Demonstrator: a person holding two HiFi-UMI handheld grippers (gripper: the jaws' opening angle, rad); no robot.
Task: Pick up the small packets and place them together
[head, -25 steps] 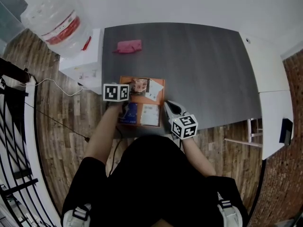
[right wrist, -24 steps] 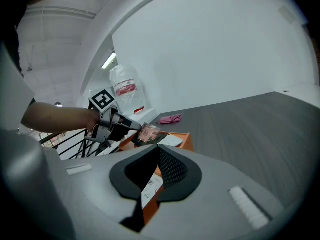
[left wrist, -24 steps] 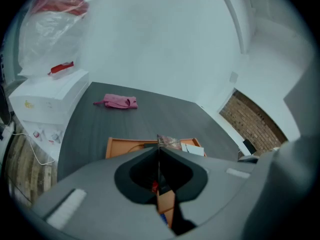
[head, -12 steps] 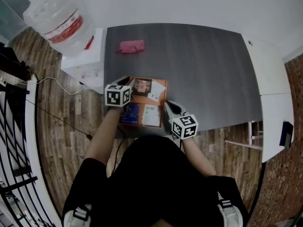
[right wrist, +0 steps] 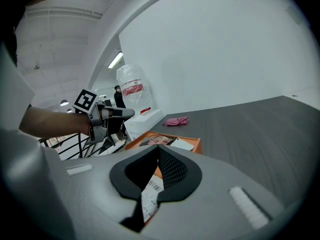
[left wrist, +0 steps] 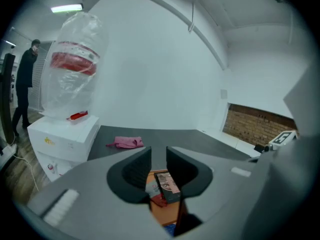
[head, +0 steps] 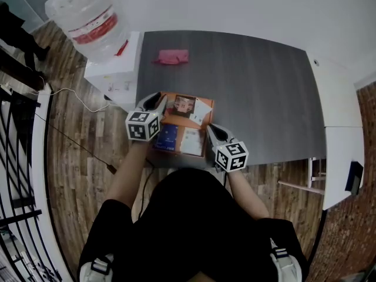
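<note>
Between picks: left gripper (left wrist: pixel 158 156), jaws just opened narrowly on nothing, hovers over the orange tray (head: pixel 175 122) of small packets (head: pixel 189 141); right gripper (right wrist: pixel 159 154) is closed; next, lower onto another packet

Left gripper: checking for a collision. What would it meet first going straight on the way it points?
Probably the packet in the tray first; depth is unclear, so possibly the table beyond.

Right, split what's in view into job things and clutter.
Job: picture packet, blue packet, white packets, orange tray holding them.
Lying about: pink cloth, water bottle, white dispenser.
</note>
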